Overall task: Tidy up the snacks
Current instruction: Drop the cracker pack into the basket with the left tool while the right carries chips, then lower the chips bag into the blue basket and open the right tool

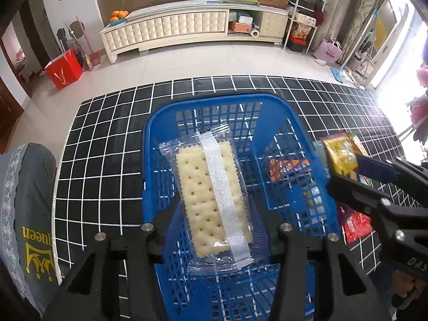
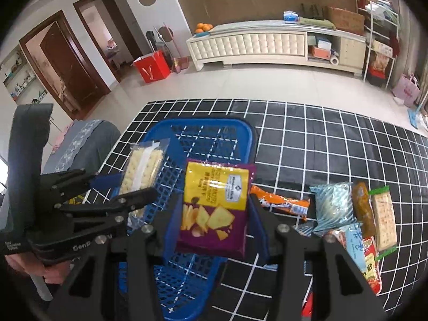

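A blue plastic mesh basket stands on a table under a black cloth with a white grid. My left gripper is shut on a clear cracker packet and holds it in the air over the basket's left half. My right gripper is shut on a purple and yellow chip bag, which hangs over the basket's right side. The basket's floor looks bare where it shows.
Loose snacks lie on the cloth right of the basket: an orange packet, a light blue packet, a brown sausage, another cracker packet and a red packet. A chair with a grey cover stands at the table's left.
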`<state>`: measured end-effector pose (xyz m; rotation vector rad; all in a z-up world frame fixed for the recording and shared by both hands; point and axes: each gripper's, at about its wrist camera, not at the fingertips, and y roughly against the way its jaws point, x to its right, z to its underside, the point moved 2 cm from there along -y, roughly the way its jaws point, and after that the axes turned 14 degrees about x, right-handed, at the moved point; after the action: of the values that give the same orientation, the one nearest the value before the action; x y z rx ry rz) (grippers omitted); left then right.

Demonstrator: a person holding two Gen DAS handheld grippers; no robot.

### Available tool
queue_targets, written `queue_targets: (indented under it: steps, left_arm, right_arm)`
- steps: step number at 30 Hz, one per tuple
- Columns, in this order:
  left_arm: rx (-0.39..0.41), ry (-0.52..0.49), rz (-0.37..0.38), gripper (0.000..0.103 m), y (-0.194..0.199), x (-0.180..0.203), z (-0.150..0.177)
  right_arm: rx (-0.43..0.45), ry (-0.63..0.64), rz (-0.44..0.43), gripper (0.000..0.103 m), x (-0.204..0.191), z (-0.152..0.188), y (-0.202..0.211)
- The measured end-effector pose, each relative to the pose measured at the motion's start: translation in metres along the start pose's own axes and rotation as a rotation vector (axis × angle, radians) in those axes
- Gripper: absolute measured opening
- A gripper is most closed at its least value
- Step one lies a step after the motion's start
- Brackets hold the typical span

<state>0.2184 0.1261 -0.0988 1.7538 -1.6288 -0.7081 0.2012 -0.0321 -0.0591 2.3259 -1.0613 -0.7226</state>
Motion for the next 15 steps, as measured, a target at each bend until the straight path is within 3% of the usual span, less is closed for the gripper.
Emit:
queue_targets:
  steps: [5,15]
  left_arm:
    - [0.014,0.022,0.002,0.068,0.006,-0.004,0.005]
    - [0.074,0.061,0.012,0.068,0.047,-0.027,0.012]
  right_arm:
    - [-0.005,0.000,0.008,0.053,0.003,0.002,0.003]
    - [0.001,0.046,0.016,0.053,-0.014,-0.007,0.012]
